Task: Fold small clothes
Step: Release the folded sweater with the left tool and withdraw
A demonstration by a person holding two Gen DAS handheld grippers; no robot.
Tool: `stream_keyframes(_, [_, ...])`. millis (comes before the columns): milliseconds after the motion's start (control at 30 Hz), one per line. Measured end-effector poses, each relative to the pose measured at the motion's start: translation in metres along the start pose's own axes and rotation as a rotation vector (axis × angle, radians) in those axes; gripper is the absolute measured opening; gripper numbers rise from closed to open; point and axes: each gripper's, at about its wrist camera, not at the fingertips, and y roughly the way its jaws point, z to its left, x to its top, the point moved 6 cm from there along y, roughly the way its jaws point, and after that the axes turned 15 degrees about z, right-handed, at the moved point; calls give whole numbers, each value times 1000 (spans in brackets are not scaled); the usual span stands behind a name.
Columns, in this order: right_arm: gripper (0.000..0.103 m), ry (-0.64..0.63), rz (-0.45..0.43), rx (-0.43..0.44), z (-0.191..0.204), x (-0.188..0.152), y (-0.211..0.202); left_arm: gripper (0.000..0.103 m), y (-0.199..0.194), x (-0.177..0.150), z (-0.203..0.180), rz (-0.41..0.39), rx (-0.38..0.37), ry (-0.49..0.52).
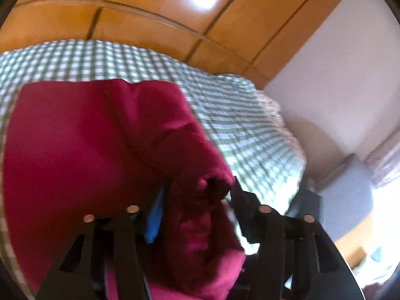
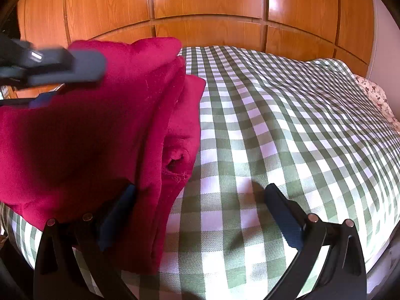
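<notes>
A crimson garment [image 2: 100, 130] lies folded in layers on the green checked bedspread [image 2: 287, 125]. In the left wrist view the garment [image 1: 87, 145] fills the left half, and a bunched part of it sits between the fingers of my left gripper [image 1: 197, 195], which is shut on it and lifts it. The left gripper also shows in the right wrist view [image 2: 65, 67], blurred, over the garment's top. My right gripper [image 2: 200, 195] is open over the bedspread at the garment's near right edge; its left finger [image 2: 117, 212] touches the cloth, its right finger stands apart over bare bedspread.
A wooden panelled headboard wall [image 2: 212, 7] stands behind the bed. A floral sheet [image 2: 375, 95] shows at the bed's right edge. A white wall [image 1: 337, 75] and floor lie beyond the bed in the left wrist view.
</notes>
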Motion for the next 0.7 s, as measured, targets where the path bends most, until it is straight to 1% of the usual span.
stream_keyframes(33, [101, 0, -1, 1, 0, 0, 0, 63, -9, -2, -4, -24, -39, 15])
stream_keyframes(67, [101, 0, -1, 0, 0, 0, 0, 66, -16, -3, -6, -49, -55, 23])
stream_keyframes(100, [101, 0, -3, 0, 0, 0, 0, 69, -27, -4, -7, -85, -62, 31])
stream_keyframes(167, [101, 0, -4, -2, 0, -1, 0, 69, -44, -5, -6, -143, -59, 36])
stream_keyframes(200, [101, 0, -5, -4, 0, -1, 1, 74, -54, -4, -2, -178, -43, 30])
stream_keyframes(233, [101, 0, -5, -5, 0, -1, 1, 77, -67, -4, 8, -223, -1, 7])
stream_keyframes(300, [101, -1, -3, -6, 0, 0, 0, 77, -83, -5, 27, -283, 78, -50])
stream_keyframes(367, [101, -5, 16, 1, 0, 1, 0, 77, -97, -8, 57, -320, 169, -135])
stream_keyframes(400, [101, -6, 29, 3, 0, 3, -2, 77, -100, -10, 68, -325, 205, -161])
stream_keyframes(433, [101, -4, 41, 4, -1, 5, -4, 77, -103, -14, 83, -320, 261, -195])
stream_keyframes(467, [101, 6, 39, -2, -4, 9, -9, 77, -102, -16, 93, -309, 286, -217])
stream_keyframes(500, [101, 20, 25, -15, -7, 11, -15, 77, -100, -21, 103, -294, 298, -238])
stream_keyframes(533, [101, 41, 4, -25, -11, 14, -22, 77, -94, -27, 112, -261, 305, -259])
stream_keyframes(600, [101, 110, -42, -13, -19, 21, -40, 77, -82, -39, 122, -208, 304, -279])
stream_keyframes(633, [101, 143, -66, 11, -22, 25, -50, 77, -75, -46, 125, -186, 304, -276])
stream_keyframes(700, [101, 191, -132, 84, -22, 33, -72, 78, -69, -53, 129, -182, 304, -271])
